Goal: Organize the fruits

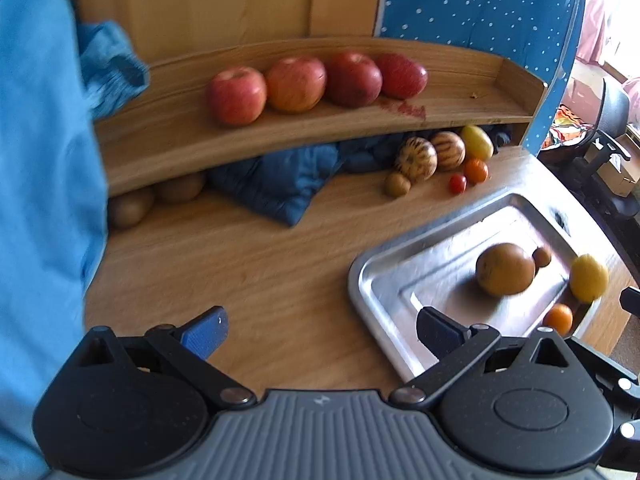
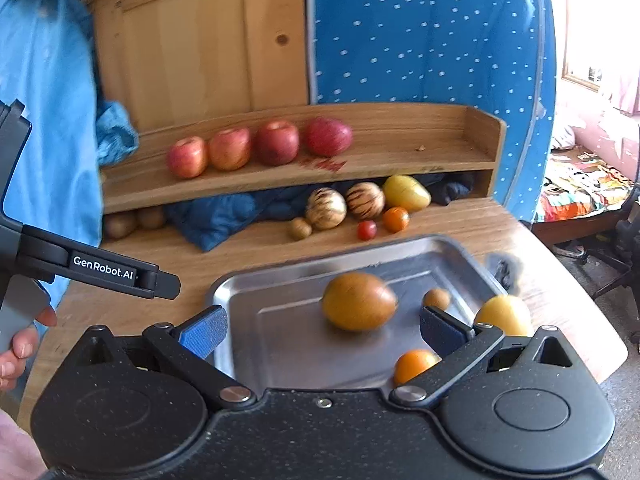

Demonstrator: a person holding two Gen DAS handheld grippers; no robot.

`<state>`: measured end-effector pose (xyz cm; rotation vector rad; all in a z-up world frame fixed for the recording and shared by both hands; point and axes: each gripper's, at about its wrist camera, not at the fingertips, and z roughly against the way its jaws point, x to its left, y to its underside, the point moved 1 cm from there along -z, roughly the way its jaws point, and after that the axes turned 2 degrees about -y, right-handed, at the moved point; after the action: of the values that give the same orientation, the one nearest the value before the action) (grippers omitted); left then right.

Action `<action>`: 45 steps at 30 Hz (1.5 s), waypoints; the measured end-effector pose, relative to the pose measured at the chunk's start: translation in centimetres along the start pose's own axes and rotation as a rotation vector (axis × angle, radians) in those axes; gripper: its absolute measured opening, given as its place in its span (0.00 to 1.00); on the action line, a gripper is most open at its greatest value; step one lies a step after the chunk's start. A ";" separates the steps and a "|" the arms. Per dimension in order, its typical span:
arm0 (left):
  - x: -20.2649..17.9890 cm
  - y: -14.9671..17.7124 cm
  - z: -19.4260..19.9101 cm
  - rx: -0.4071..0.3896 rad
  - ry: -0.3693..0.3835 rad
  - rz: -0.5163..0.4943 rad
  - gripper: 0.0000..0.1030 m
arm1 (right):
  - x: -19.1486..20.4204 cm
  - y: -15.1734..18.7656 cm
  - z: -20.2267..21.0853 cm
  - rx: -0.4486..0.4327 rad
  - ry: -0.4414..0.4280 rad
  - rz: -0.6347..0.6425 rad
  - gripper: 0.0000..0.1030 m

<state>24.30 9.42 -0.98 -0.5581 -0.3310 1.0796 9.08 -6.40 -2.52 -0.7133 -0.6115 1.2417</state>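
On the shelf [image 2: 400, 152] four red apples [image 2: 260, 148] are lined up in a row towards its left half, touching one another. Below it, at the back edge of the bench [image 2: 256, 248], two striped round fruits [image 2: 344, 204], a yellow fruit [image 2: 406, 193], a small brown one [image 2: 300, 228], a cherry tomato [image 2: 367, 230] and a small orange fruit [image 2: 396, 219] are grouped beside a crumpled blue cloth [image 2: 224, 220]. Near the front right corner of the bench a steel tray [image 2: 248, 284] is seen, and in it lies the large brown egg-shaped fruit [image 2: 359, 301], blurred; its long axis is judged to run roughly left to right across the tray, with the narrower end apparently to the right. It is judged firm, smooth-skinned and fairly heavy for its size, apt to roll on the slick metal, so it would best be taken across its short waist rather than end to end. At the tray's right side a small brown fruit [image 2: 437, 298], a yellow lemon-like fruit [image 2: 503, 314] and an orange [image 2: 414, 364] are found; these look light and firm, though the skins could bruise under hard pinching. The left claw [image 1: 320, 334] is held released and empty above the bench by the tray's left rim, and the right claw [image 2: 322, 330] is likewise spread wide and empty over the tray.
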 end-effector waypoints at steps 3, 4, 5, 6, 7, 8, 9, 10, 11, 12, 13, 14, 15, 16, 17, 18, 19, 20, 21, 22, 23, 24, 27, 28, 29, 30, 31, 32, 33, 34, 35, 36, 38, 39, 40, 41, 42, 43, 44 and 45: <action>-0.9 -1.4 -1.3 -0.007 0.017 -0.026 0.99 | -1.1 -0.7 -0.8 -0.012 0.016 -0.018 0.99; -1.2 -1.8 -1.7 -0.010 0.023 -0.035 0.99 | -1.4 -0.9 -1.1 -0.016 0.020 -0.026 0.99; -1.5 -2.2 -2.1 -0.012 0.029 -0.044 0.99 | -1.7 -1.1 -1.4 -0.019 0.024 -0.034 0.99; -1.8 -2.7 -2.6 -0.014 0.034 -0.055 0.99 | -1.9 -1.2 -1.6 -0.022 0.025 -0.041 0.99; -2.0 -3.0 -3.0 -0.014 0.037 -0.065 0.99 | -2.1 -1.3 -1.8 -0.027 0.027 -0.046 0.99; -2.4 -3.4 -3.5 -0.013 0.038 -0.077 0.99 | -2.3 -1.4 -2.0 -0.035 0.029 -0.049 0.99; -2.6 -3.7 -3.8 -0.013 0.038 -0.087 0.99 | -2.4 -1.5 -2.3 -0.040 0.028 -0.052 0.99; -2.8 -3.9 -4.3 -0.012 0.039 -0.098 0.99 | -2.5 -1.6 -2.5 -0.043 0.028 -0.054 0.99; -3.1 -4.2 -4.8 -0.008 0.040 -0.110 0.99 | -2.6 -1.6 -2.8 -0.044 0.028 -0.056 0.99; -3.3 -4.4 -5.3 -0.005 0.042 -0.121 0.99 | -2.7 -1.7 -3.0 -0.044 0.029 -0.058 0.99; -3.5 -4.6 -5.7 -0.003 0.045 -0.131 0.99 | -2.8 -1.7 -3.3 -0.042 0.031 -0.062 0.99; -3.7 -4.7 -6.1 -0.001 0.047 -0.140 0.99 | -3.0 -1.8 -3.6 -0.039 0.033 -0.066 0.99; -3.9 -4.9 -6.6 0.003 0.049 -0.150 0.99 | -3.2 -1.8 -4.0 -0.031 0.037 -0.071 0.99; -4.0 -5.0 -7.1 0.006 0.052 -0.159 0.99 | -3.4 -2.0 -4.3 -0.022 0.042 -0.078 0.99; -4.2 -5.1 -7.5 0.009 0.056 -0.168 0.99 | -3.8 -2.2 -4.7 -0.012 0.046 -0.088 0.99; -4.3 -5.3 -8.0 0.009 0.062 -0.177 0.99 | -4.2 -2.5 -5.1 -0.005 0.049 -0.103 0.99; -4.5 -5.4 -8.5 0.008 0.067 -0.184 0.99 | -4.6 -2.7 -5.4 0.002 0.047 -0.117 0.99; -4.6 -5.6 -8.9 0.005 0.074 -0.193 0.99 | -5.0 -3.2 -5.9 0.012 0.040 -0.134 0.99; -4.8 -5.8 -9.4 0.002 0.081 -0.205 0.99 | -5.3 -3.5 -6.3 0.020 0.034 -0.144 0.99; -5.0 -6.0 -9.8 -0.002 0.087 -0.215 0.99 | -5.6 -3.9 -6.8 0.026 0.028 -0.147 0.99; -5.2 -6.1 -10.2 -0.007 0.095 -0.229 0.99 | -5.7 -4.3 -7.2 0.031 0.022 -0.145 0.99; -5.4 -6.3 -10.7 -0.011 0.100 -0.242 0.99 | -5.8 -4.8 -7.8 0.037 0.016 -0.139 0.99; -5.9 -6.8 -12.0 -0.013 0.112 -0.280 0.99 | -5.9 -6.4 -9.5 0.052 -0.017 -0.123 0.99; -6.0 -6.9 -12.3 -0.015 0.118 -0.290 0.99 | -5.8 -7.0 -10.1 0.054 -0.033 -0.118 0.99; -6.0 -7.0 -12.6 -0.016 0.124 -0.300 0.99 | -5.7 -7.5 -10.7 0.057 -0.049 -0.115 0.99; -6.0 -7.2 -13.0 -0.019 0.131 -0.309 0.99 | -5.6 -8.2 -11.4 0.064 -0.070 -0.113 0.99; -6.0 -7.4 -13.3 -0.024 0.138 -0.315 0.99 | -5.4 -8.8 -12.2 0.076 -0.094 -0.117 0.97; -6.0 -7.5 -13.5 -0.030 0.145 -0.318 0.99 | -5.3 -9.4 -13.0 0.088 -0.114 -0.122 0.96; -5.9 -7.6 -13.7 -0.033 0.153 -0.319 0.99 | -5.2 -9.8 -13.7 0.101 -0.128 -0.129 0.95; -5.9 -7.7 -13.9 -0.035 0.166 -0.319 0.98 | -5.1 -10.3 -14.5 0.112 -0.135 -0.131 0.94; -5.8 -7.8 -14.1 -0.034 0.179 -0.317 0.97 | -4.9 -10.7 -15.4 0.129 -0.137 -0.125 0.93; -5.8 -7.9 -14.3 -0.032 0.193 -0.313 0.95 | -4.6 -11.0 -16.1 0.139 -0.133 -0.114 0.90; -5.7 -8.1 -14.6 -0.030 0.216 -0.300 0.92 | -4.2 -11.5 -17.5 0.162 -0.131 -0.086 0.87; -5.6 -8.2 -14.7 -0.030 0.227 -0.291 0.90 | -4.0 -11.6 -18.1 0.175 -0.136 -0.076 0.85; -5.5 -8.3 -14.8 -0.032 0.238 -0.281 0.88 | -3.9 -11.8 -18.7 0.188 -0.141 -0.067 0.83; -5.4 -8.4 -14.9 -0.034 0.251 -0.272 0.86 | -3.8 -11.9 -19.2 0.196 -0.144 -0.063 0.82; -5.3 -8.5 -15.0 -0.035 0.261 -0.264 0.83 | -3.7 -12.0 -19.8 0.207 -0.146 -0.063 0.80; -5.2 -8.6 -15.1 -0.037 0.269 -0.257 0.82 | -3.7 -12.0 -20.3 0.219 -0.145 -0.068 0.79; -5.1 -8.7 -15.3 -0.038 0.277 -0.252 0.80 | -3.8 -12.1 -20.8 0.229 -0.143 -0.076 0.78; -5.1 -8.8 -15.5 -0.036 0.279 -0.248 0.77 | -3.9 -12.1 -21.3 0.238 -0.139 -0.084 0.75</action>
<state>36.44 -2.33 -8.45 -0.6725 -0.1701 0.7466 31.78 -15.34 -7.02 -0.4016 -0.5893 1.2671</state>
